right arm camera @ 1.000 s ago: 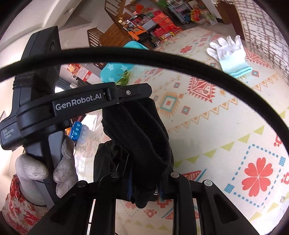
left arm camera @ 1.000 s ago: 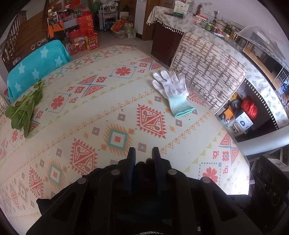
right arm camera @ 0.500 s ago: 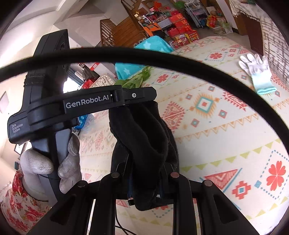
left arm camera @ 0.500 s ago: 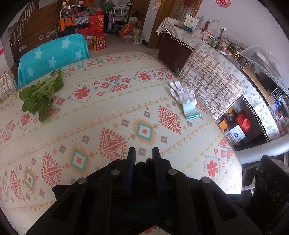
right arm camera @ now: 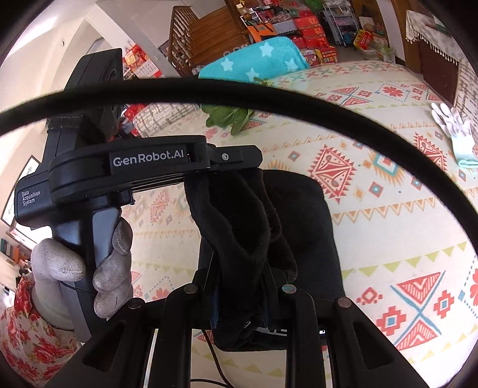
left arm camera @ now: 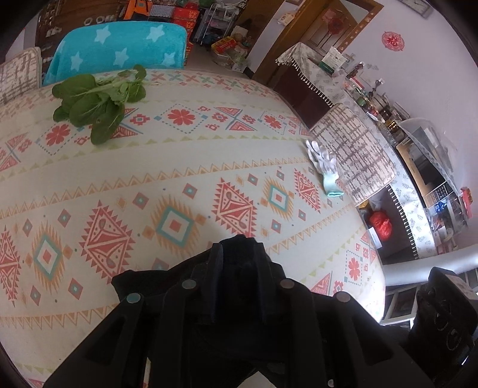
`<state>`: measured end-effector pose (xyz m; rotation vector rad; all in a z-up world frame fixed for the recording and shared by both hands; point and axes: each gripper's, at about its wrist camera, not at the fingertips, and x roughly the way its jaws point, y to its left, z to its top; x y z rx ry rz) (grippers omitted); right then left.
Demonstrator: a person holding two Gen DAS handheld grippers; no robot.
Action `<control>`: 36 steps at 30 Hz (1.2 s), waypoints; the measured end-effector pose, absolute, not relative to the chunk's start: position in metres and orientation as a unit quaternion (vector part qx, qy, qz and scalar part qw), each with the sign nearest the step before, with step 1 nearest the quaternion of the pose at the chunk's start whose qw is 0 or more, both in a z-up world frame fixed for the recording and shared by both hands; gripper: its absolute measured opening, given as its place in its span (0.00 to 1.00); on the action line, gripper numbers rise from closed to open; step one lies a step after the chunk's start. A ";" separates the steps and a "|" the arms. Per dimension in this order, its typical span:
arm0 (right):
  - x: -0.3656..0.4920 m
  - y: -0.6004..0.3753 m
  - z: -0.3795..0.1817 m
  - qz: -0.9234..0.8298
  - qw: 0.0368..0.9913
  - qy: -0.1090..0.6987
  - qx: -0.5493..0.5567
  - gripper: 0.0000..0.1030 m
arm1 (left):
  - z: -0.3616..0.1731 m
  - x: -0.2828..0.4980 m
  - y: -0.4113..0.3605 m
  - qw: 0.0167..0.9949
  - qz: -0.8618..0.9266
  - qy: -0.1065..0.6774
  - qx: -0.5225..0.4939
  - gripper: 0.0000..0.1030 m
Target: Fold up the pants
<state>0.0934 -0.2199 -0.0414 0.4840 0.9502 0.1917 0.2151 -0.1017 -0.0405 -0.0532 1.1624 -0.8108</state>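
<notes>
The left gripper has white letters on its side that read "GenRobot.AI". Smaller letters on its body read "Data Acquisition System". A hand in a grey-white glove holds its handle, with a flowery red sleeve below.

The black pants hang in a bunch between the two grippers, above the near part of the table. The left gripper is pinched tight on the top of the cloth. The right gripper is pinched tight on the cloth lower down, and the cloth fills the gap between its fingers. In the left wrist view the pants hide the tips of the fingers.

A black cable curves right across the right wrist view and cuts off part of the room behind it.

The table has a cream cloth with red and teal shapes. Green leaves lie on the far left. A white glove with a pale green cuff lies at the far right edge. A teal blanket with stars sits past the far side. Red boxes are stacked farther back.
</notes>
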 end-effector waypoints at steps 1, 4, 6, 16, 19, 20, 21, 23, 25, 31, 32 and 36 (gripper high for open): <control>0.096 -0.215 -0.044 0.089 0.856 0.456 0.228 0.22 | -0.044 0.217 -0.098 0.757 -0.373 0.535 -0.026 0.20; 0.101 -0.198 -0.050 0.084 0.853 0.466 0.219 0.22 | -0.052 0.222 -0.088 0.754 -0.376 0.538 -0.025 0.22; 0.103 -0.189 -0.052 0.082 0.852 0.472 0.211 0.22 | -0.057 0.225 -0.082 0.752 -0.376 0.541 -0.022 0.25; 0.113 -0.141 -0.062 0.086 0.858 0.473 0.180 0.83 | -0.067 0.252 -0.021 0.770 -0.332 0.543 -0.037 0.27; 0.118 -0.127 -0.063 0.088 0.859 0.478 0.159 0.87 | -0.063 0.258 0.006 0.780 -0.312 0.540 -0.058 0.28; 0.117 -0.123 -0.061 0.089 0.859 0.481 0.152 0.87 | -0.060 0.257 0.017 0.784 -0.306 0.536 -0.065 0.29; 0.116 -0.123 -0.058 0.094 0.858 0.482 0.151 0.87 | -0.057 0.255 0.024 0.787 -0.304 0.533 -0.071 0.31; 0.110 -0.130 -0.047 0.113 0.856 0.476 0.164 0.86 | -0.052 0.250 0.038 0.794 -0.293 0.527 -0.077 0.32; 0.099 -0.144 -0.031 0.119 0.861 0.460 0.180 0.86 | -0.049 0.241 0.049 0.800 -0.288 0.521 -0.082 0.33; 0.086 -0.199 -0.006 0.007 0.885 0.436 0.162 0.86 | -0.048 0.216 0.058 0.801 -0.288 0.516 -0.096 0.33; 0.090 -0.205 -0.010 -0.021 0.885 0.441 0.147 0.86 | -0.047 0.212 0.059 0.802 -0.288 0.514 -0.099 0.33; 0.109 -0.192 -0.038 -0.071 0.870 0.483 0.063 0.84 | -0.046 0.198 0.063 0.806 -0.278 0.509 -0.116 0.33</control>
